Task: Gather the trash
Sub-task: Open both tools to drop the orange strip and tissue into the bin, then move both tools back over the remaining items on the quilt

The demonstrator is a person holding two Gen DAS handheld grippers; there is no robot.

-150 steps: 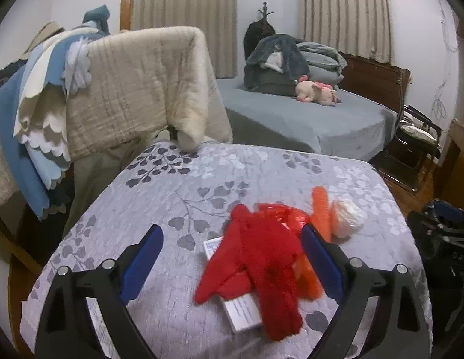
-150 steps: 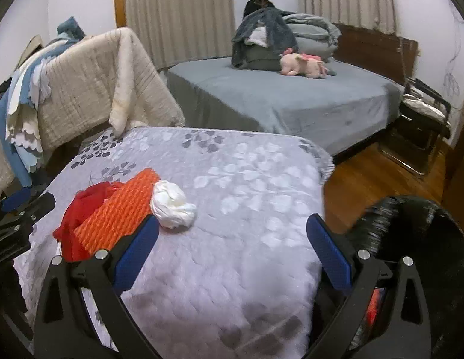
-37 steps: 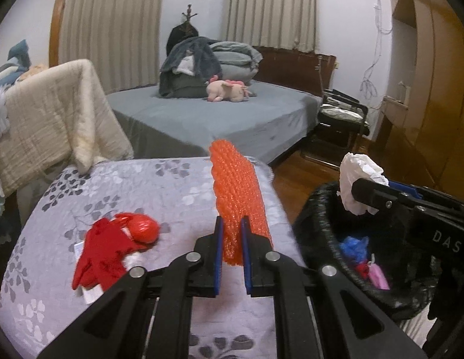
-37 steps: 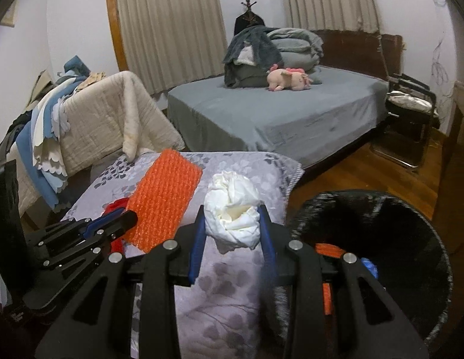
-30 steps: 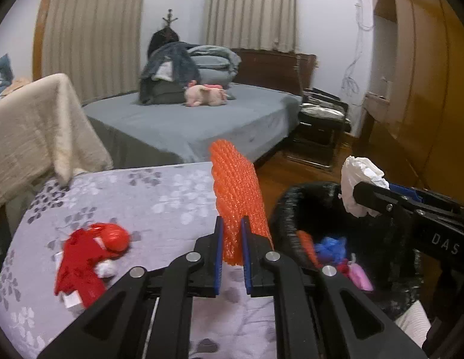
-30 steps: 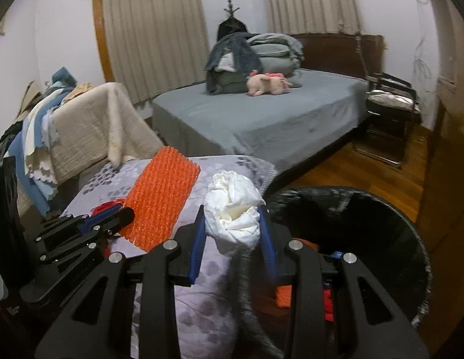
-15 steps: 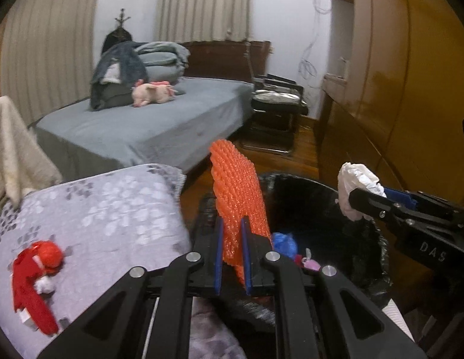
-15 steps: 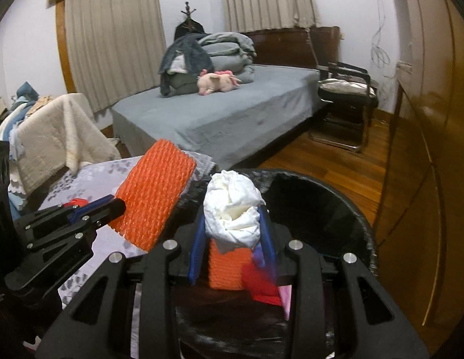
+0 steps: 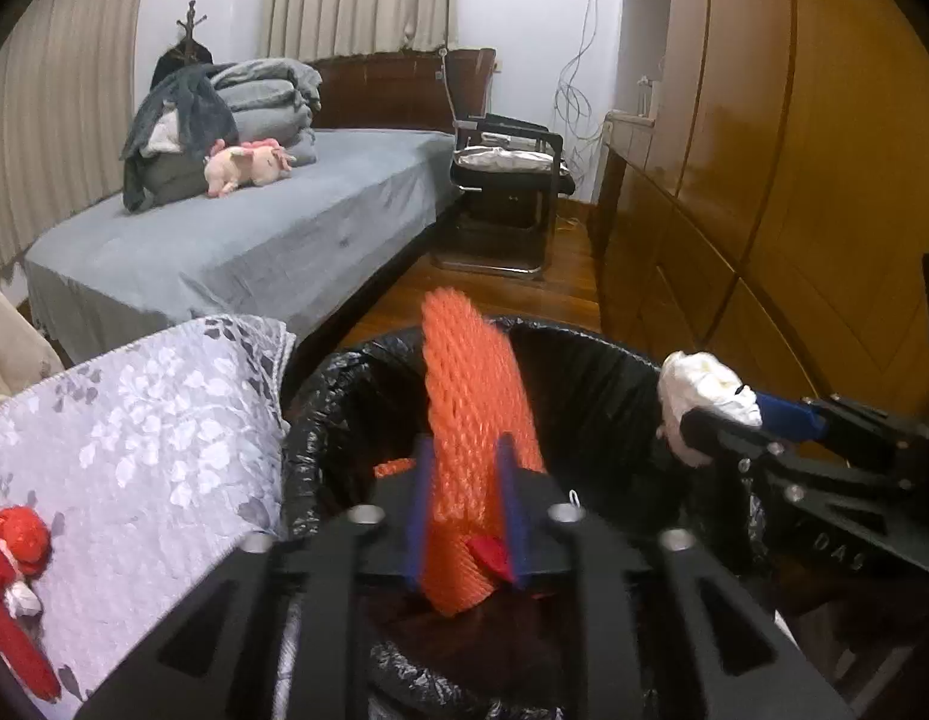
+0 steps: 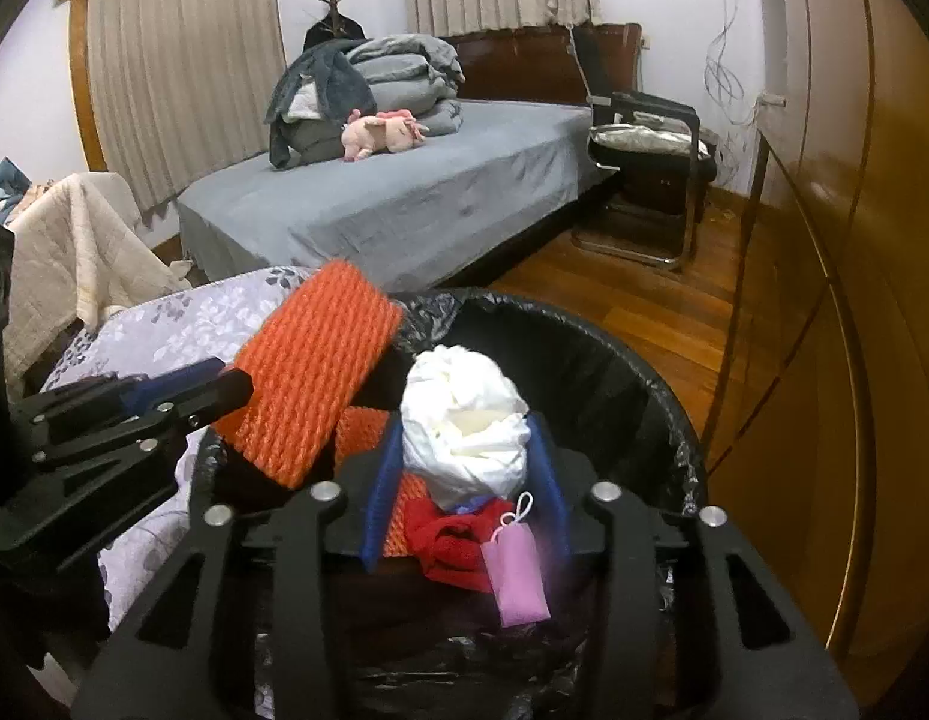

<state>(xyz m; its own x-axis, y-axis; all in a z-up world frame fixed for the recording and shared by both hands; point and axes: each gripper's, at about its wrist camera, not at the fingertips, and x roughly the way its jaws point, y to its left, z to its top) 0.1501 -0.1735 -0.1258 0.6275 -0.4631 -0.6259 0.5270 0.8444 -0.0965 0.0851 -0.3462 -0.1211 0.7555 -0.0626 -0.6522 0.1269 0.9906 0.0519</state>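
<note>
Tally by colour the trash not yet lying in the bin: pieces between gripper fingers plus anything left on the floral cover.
Orange: 1, the foam net between the left gripper fingers.
White: 1, the crumpled wad in the right gripper.
Red: 1, the bundle on the floral cover.
Total: 3

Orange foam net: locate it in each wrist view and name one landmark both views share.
Left wrist: orange foam net stands centre frame, clamped in the left gripper over the black-lined trash bin.
Right wrist: it sits left of centre, above the bin's near rim.
Shared landmark: pink plush toy on the grey bed.
</note>
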